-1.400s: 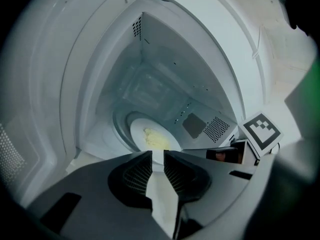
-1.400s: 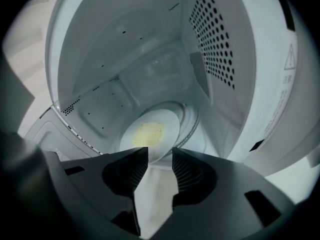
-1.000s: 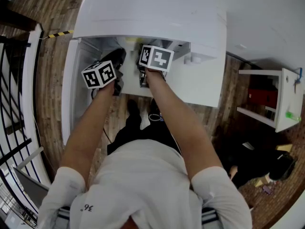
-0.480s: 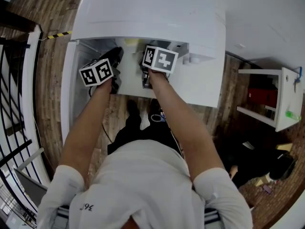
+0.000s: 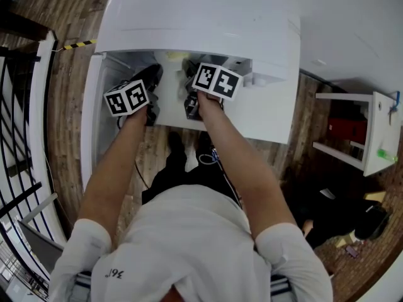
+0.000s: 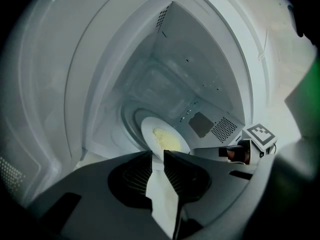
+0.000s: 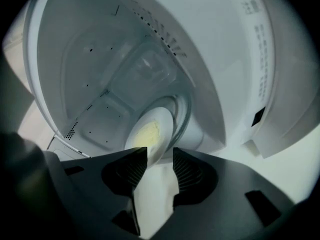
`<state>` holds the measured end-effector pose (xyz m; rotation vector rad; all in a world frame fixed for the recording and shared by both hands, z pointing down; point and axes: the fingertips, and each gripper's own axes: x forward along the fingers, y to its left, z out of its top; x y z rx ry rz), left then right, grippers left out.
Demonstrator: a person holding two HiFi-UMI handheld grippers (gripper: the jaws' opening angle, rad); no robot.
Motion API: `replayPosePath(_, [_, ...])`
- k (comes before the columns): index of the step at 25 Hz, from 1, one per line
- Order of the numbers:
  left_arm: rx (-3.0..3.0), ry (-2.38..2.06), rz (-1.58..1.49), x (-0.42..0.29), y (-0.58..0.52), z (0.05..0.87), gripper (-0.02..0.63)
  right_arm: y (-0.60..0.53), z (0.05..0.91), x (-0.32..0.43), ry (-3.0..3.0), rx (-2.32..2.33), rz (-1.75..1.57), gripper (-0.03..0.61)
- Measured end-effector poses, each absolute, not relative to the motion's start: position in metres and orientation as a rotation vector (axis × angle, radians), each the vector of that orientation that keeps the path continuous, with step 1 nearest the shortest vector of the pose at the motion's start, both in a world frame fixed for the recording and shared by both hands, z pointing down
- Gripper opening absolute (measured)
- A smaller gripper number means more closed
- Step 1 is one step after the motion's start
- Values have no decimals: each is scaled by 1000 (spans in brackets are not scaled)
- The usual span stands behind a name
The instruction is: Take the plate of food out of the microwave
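A white plate (image 6: 162, 136) with yellow food lies on the glass turntable (image 6: 128, 126) inside the open white microwave (image 5: 201, 24). My left gripper (image 6: 158, 153) reaches into the cavity with its jaws nearly together, and the plate's near rim sits in the thin gap between them. In the right gripper view the plate (image 7: 149, 133) lies just beyond my right gripper (image 7: 160, 151). Its jaws are opening, and the plate's edge shows at the mouth of the gap with no pad pressing on it. In the head view both grippers (image 5: 151, 83) (image 5: 192, 96) sit at the microwave's opening.
The microwave door (image 5: 91, 118) hangs open at the left. The cavity walls and the control panel (image 7: 260, 59) stand close on both sides. My right gripper's marker cube (image 6: 260, 133) shows beside the plate in the left gripper view. A white shelf (image 5: 362, 131) stands at the right.
The right gripper has shifted a little to the right at the microwave's opening. The left gripper slid slightly left and then stayed put.
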<state>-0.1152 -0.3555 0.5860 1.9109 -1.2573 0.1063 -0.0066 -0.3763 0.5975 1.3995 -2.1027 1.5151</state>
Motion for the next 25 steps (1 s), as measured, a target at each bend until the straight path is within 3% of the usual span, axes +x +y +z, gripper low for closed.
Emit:
replayPosePath(5, [1925, -1235, 108, -110, -354, 584, 55, -382, 602, -8, -2067, 1399, 1485, 136])
replayPosePath(16, [1935, -1173, 74, -110, -356, 583, 55, -379, 588, 1, -2090, 1414, 1571, 56])
replayPosePath(25, [1926, -1072, 64, -101, -347, 590, 55, -377, 588, 15, -2067, 1447, 1707, 41])
